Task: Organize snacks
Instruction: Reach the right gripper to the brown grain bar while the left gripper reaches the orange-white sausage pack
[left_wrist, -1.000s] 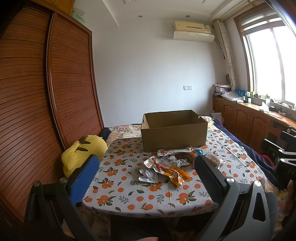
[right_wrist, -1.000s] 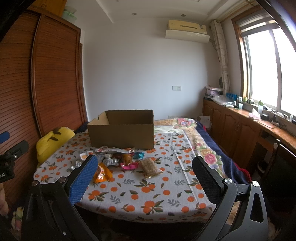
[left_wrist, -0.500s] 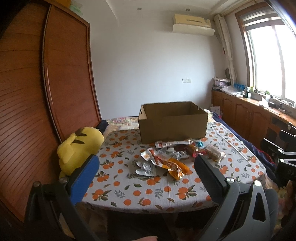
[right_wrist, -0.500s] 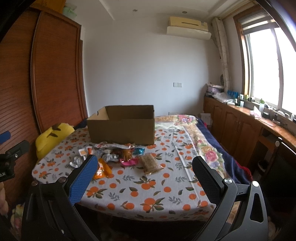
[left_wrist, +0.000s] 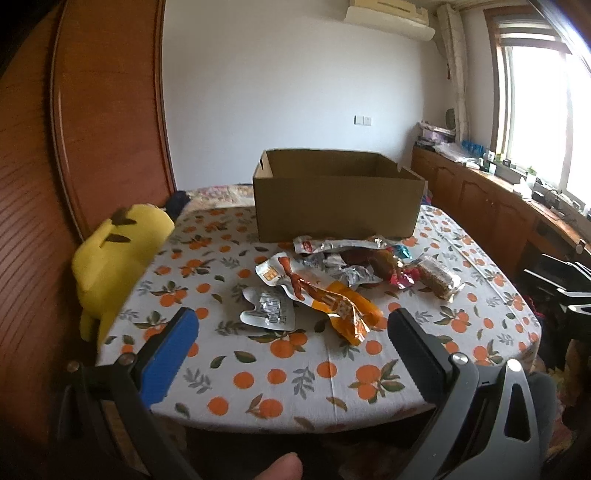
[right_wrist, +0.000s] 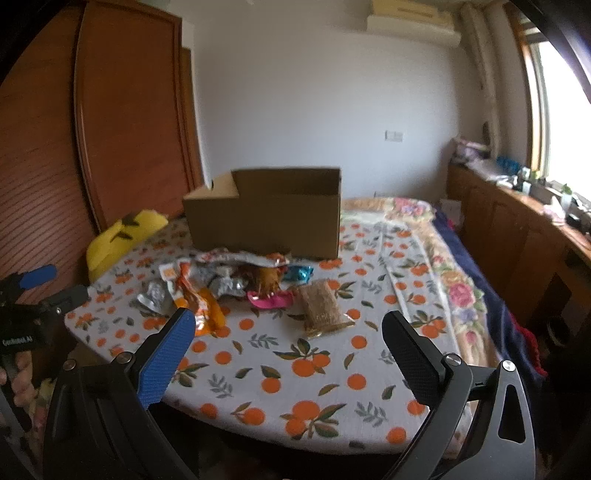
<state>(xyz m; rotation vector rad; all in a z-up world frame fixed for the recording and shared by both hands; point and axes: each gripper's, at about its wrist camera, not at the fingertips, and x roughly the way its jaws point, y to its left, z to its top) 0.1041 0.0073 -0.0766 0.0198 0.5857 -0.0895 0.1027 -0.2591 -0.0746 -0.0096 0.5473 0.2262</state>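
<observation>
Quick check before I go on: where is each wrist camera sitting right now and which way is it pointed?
Left wrist: behind the open left claw, off the table's near left edge, facing the snack pile and cardboard box; a fingertip shows at the bottom.
Right wrist: behind the open right claw, further right, facing the same table; the left claw and the hand holding it show at its left edge.
Shared: box, snacks, yellow plush, orange-print cloth.
</observation>
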